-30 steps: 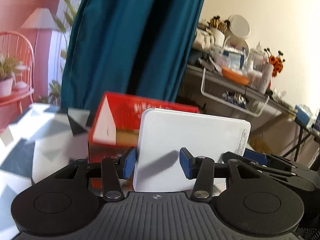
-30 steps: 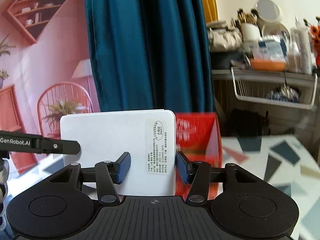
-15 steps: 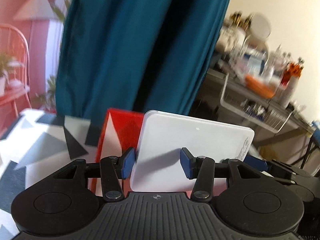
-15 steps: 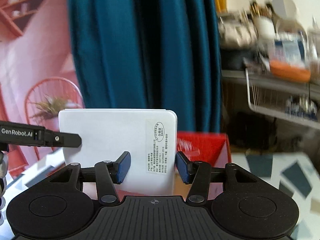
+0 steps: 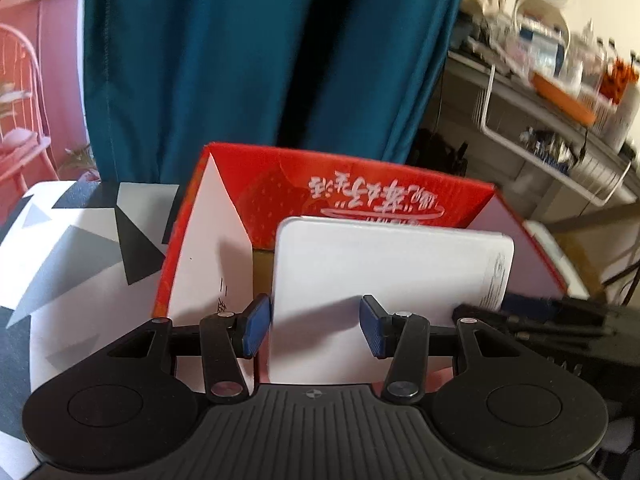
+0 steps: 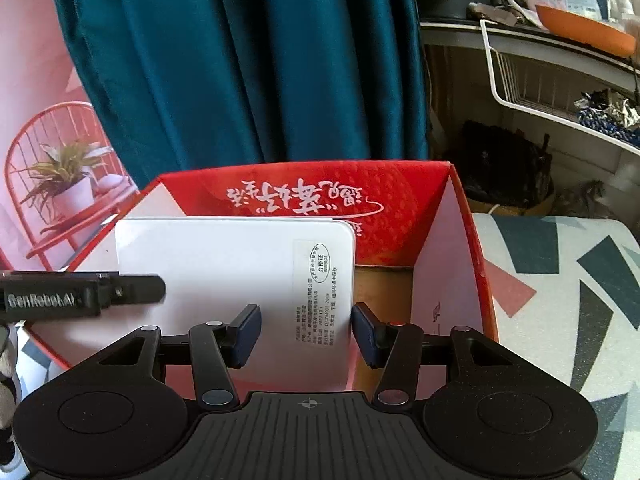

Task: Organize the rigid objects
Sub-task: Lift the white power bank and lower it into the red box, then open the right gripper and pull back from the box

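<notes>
Lowering the white box into the red carton

Keeping both ends level matters: the left gripper (image 5: 314, 326) and right gripper (image 6: 306, 332) stand fairly wide, whether gripping I cannot tell, around the smooth, round-cornered white box (image 5: 384, 280), now just above the glossy red carton (image 6: 400, 208) on the patterned table (image 6: 560, 280)

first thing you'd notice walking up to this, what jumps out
The flat white box stands out first, held upright between both grippers: the left gripper grips one end and the right gripper the labelled end. Right behind and around it is the open red carton with white lettering, on the patterned table. A teal curtain fills the background.
</notes>
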